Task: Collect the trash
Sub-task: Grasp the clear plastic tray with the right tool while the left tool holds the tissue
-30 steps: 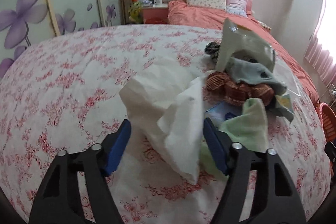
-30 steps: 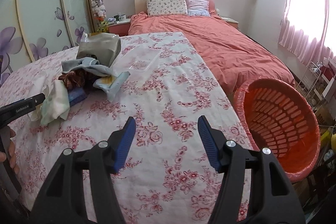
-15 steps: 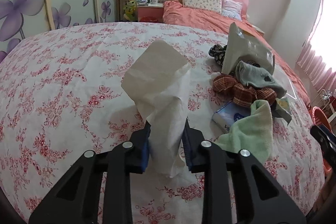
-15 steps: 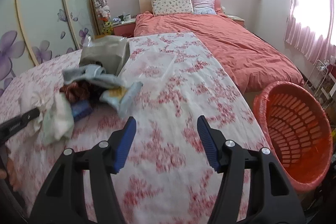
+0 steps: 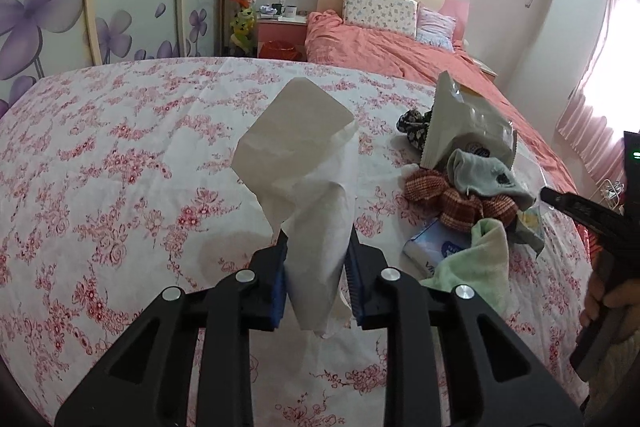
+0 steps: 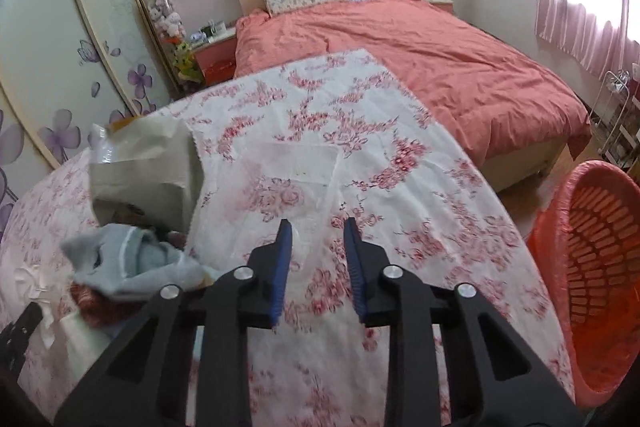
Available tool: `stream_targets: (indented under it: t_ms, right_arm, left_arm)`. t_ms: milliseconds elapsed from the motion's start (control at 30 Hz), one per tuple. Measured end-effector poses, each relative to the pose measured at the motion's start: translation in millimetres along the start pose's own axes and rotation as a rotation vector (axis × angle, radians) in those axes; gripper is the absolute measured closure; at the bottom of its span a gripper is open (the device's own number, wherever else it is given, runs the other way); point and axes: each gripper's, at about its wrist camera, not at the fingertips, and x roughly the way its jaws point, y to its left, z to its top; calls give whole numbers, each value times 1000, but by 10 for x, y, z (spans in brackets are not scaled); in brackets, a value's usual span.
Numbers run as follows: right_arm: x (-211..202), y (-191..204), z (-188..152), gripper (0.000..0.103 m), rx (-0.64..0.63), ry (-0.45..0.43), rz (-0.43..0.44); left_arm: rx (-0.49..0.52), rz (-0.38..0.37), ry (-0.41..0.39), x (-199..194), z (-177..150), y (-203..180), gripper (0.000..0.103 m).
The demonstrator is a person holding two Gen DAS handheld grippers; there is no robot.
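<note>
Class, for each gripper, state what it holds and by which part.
The left gripper grips the crumpled white tissue near its lower end. The right gripper is closing over the clear plastic sheet; whether it grips cannot be told.

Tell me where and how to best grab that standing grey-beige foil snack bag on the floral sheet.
Probably take the grey-beige foil snack bag by its upper serrated edge, coming down from above. It stands tilted against the pile of cloths, so that flat top edge sticks up free, while its base is hemmed in by the grey cloth.
</note>
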Motion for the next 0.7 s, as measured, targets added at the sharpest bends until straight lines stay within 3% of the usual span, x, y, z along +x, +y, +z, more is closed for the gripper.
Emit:
stream_targets:
  t_ms: [100,200,467,700]
  right_arm:
    - [97,16,-13,95,-17,31,-8]
    - [93,-11,-40,97,-30,26,-9]
    - [-187,-234,-140,97,-28,-39,-38]
    - [-677,-559,-275,97,-13,-118,-83]
  left_arm:
    - [8,-5,-7,-11,19,-30,78]
    - [15,-14,-10,-15,32,-67,78]
    - [46,-46,-29,-132,56,-239,78]
    - [110,-109,-66,-339,48,-622,78]
